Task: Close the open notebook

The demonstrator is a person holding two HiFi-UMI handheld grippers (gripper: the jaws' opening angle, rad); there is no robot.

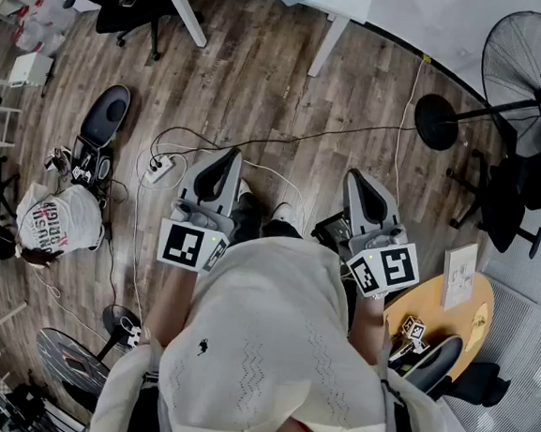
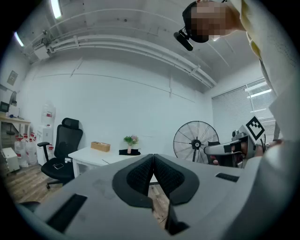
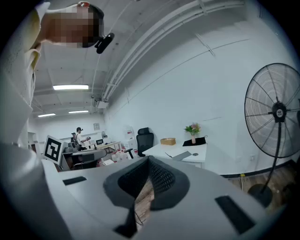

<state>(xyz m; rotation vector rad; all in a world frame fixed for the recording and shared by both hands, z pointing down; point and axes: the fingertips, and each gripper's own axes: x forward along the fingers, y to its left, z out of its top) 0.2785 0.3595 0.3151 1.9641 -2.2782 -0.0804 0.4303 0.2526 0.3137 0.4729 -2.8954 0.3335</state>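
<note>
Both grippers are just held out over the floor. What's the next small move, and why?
Probably turn right and lower toward the round table. The left gripper and right gripper are shut, empty and aimed across the room, while the only notebook-like thing, a white booklet, sits on that table at the person's right.
</note>
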